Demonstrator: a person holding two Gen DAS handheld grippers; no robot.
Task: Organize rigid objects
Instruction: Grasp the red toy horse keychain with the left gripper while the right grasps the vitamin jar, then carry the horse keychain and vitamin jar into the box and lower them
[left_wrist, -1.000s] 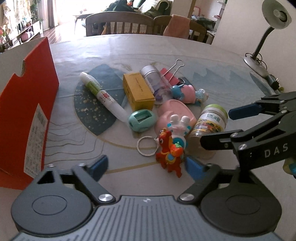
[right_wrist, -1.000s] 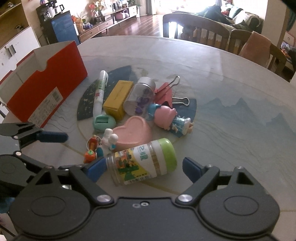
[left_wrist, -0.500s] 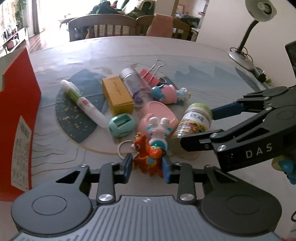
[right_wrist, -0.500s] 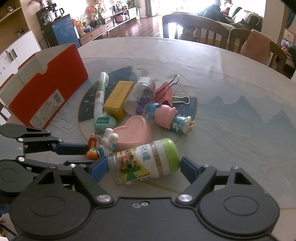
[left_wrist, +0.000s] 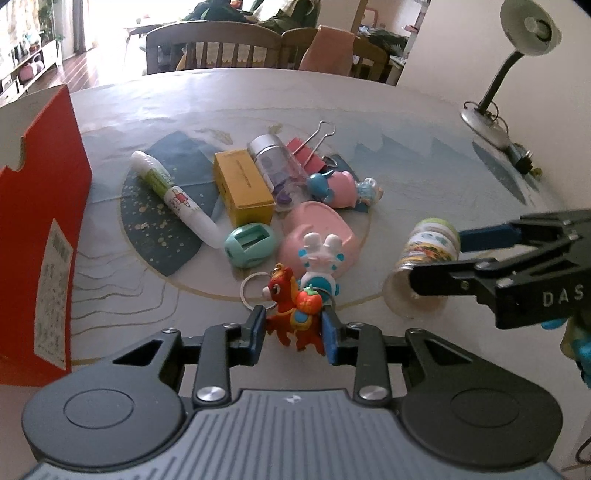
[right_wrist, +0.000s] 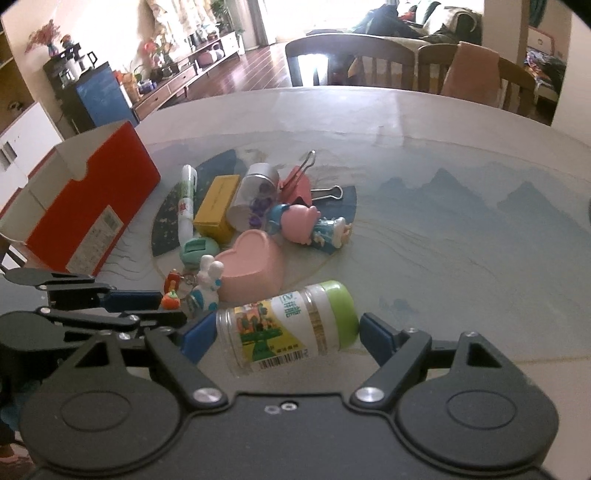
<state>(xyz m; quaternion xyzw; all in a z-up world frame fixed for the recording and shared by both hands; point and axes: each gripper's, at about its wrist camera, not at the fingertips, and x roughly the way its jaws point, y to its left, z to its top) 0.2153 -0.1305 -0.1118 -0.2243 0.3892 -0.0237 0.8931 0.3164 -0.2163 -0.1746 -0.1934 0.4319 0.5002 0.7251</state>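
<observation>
Since a second before, my left claw (left_wrist: 293, 334) had gone from wide open to squeezed shut on the red horse toy (left_wrist: 291, 314), and my right claw (right_wrist: 288, 334) had slid up so the bottle lay between its blue fingers. The horse toy sat at the near edge of the pile, with a blue pad pressed on each side of it. A metal key ring (left_wrist: 253, 291) hung off it, and a white bunny toy (left_wrist: 319, 262) lay touching it just behind.

My right claw was open, with one finger near each end of the green-capped bottle (right_wrist: 286, 325). The bottle lay on its side on the tabletop (right_wrist: 461, 229). I could not tell if the pads were touching it yet.

Behind the bunny sat a pink heart box (left_wrist: 321, 229). Next to it was a small teal sharpener (left_wrist: 251, 245). Farther back lay a white glue stick (left_wrist: 173, 197), a yellow box (left_wrist: 243, 184) and a clear jar with a silver lid (left_wrist: 277, 168), side by side. A pink pig doll (left_wrist: 341, 186) lay beside the jar, and a red binder clip (left_wrist: 310, 147) was behind it.

A red cardboard box (right_wrist: 88, 206) stood open on the left side of the tabletop, apart from the pile. A desk lamp (left_wrist: 517, 55) stood at the far right.
</observation>
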